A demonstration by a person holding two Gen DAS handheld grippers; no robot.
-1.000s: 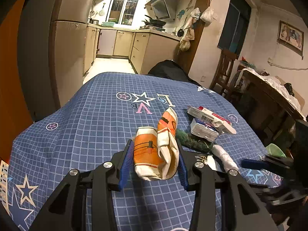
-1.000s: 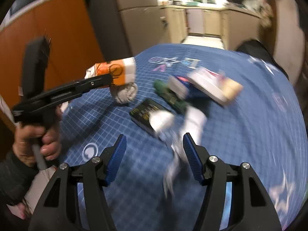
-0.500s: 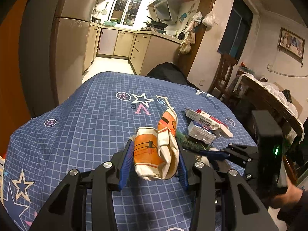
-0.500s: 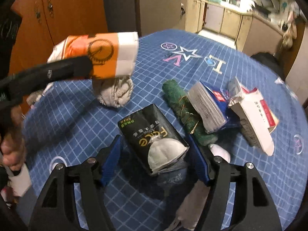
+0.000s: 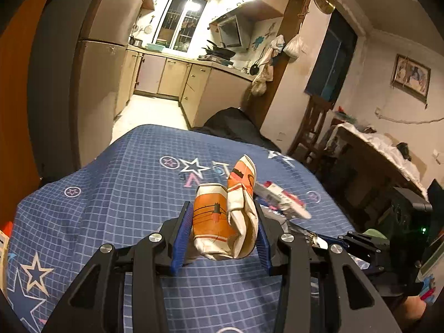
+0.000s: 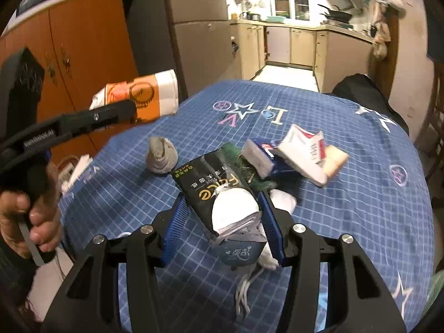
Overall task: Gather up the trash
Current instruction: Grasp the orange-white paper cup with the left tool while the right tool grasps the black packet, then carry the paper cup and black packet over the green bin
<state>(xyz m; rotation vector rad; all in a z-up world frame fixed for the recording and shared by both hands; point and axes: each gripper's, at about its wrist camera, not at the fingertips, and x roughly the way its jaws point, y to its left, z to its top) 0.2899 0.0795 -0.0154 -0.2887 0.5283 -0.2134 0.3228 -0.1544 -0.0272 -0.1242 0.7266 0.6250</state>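
My left gripper (image 5: 222,233) is shut on a crumpled orange and white paper wrapper (image 5: 222,216) and holds it above the blue checked tablecloth (image 5: 125,183). The wrapper also shows in the right wrist view (image 6: 141,97), raised at the left. My right gripper (image 6: 222,222) is shut on a black tissue pack (image 6: 216,191) with white tissue sticking out, lifted a little off the cloth. Behind it lie a green scrap (image 6: 236,152), a blue and white packet (image 6: 263,158), a red and white carton (image 6: 308,155) and a grey crumpled wad (image 6: 162,156).
A white crumpled tissue (image 6: 283,202) and strings lie under the right gripper. An orange cabinet (image 6: 83,41) and a grey fridge (image 6: 199,27) stand at the left. A dark chair (image 5: 236,125) is behind the table, a cluttered side table (image 5: 374,149) at the right.
My right gripper has closed on the black tissue pack and lifted it off the cloth. My left gripper has risen slightly with the wrapper still in it.
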